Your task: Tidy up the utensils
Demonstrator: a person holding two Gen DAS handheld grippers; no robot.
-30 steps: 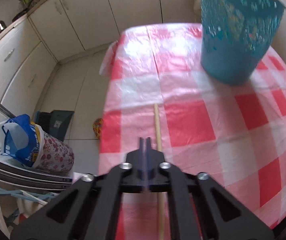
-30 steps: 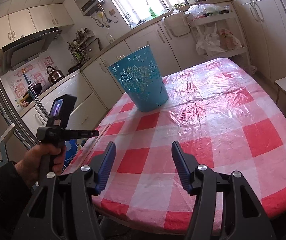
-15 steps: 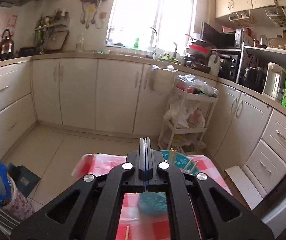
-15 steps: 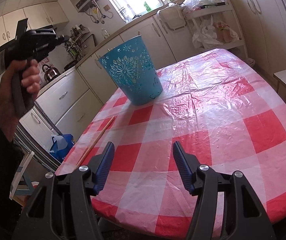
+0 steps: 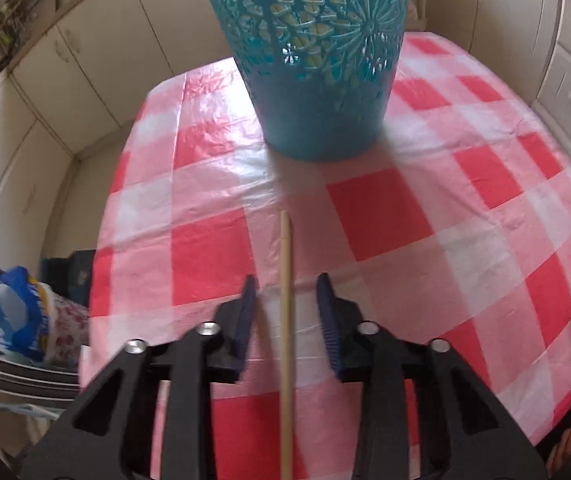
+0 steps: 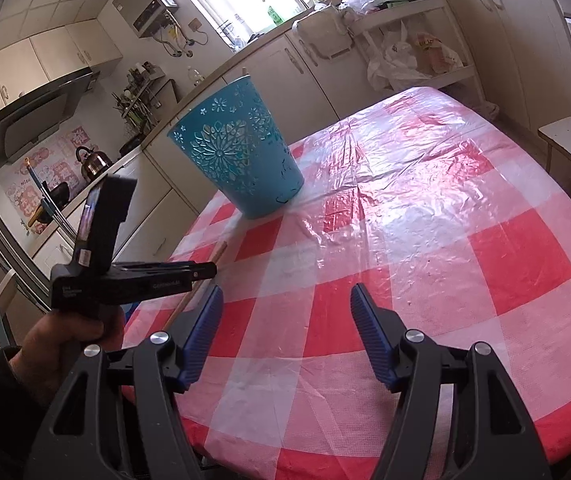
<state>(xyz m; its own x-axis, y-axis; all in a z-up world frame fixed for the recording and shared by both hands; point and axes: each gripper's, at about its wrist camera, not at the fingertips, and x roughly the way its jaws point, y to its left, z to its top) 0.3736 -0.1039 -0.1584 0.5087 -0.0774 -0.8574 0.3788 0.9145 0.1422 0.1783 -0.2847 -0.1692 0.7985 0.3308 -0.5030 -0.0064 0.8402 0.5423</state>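
Left tool [image 5: 286, 304] opening, one wooden chopstick [image 5: 285, 320] lying flat on worktop [image 5: 445, 208] between its fingers, untouched by either. Right tool [image 6: 285, 332] opening too, spread wide, gripping nothing. One teal bin [image 5: 317, 80] upright just beyond chopstick's far tip, more sticks faintly visible inside.

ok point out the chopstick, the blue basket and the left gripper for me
chopstick [image 5: 285, 300]: left wrist view, middle of the wooden shaft lying on the tablecloth.
blue basket [image 6: 241, 168]: right wrist view, patterned side wall.
left gripper [image 5: 287, 312]: left wrist view, midway between its opening fingertips, chopstick between them, untouched.
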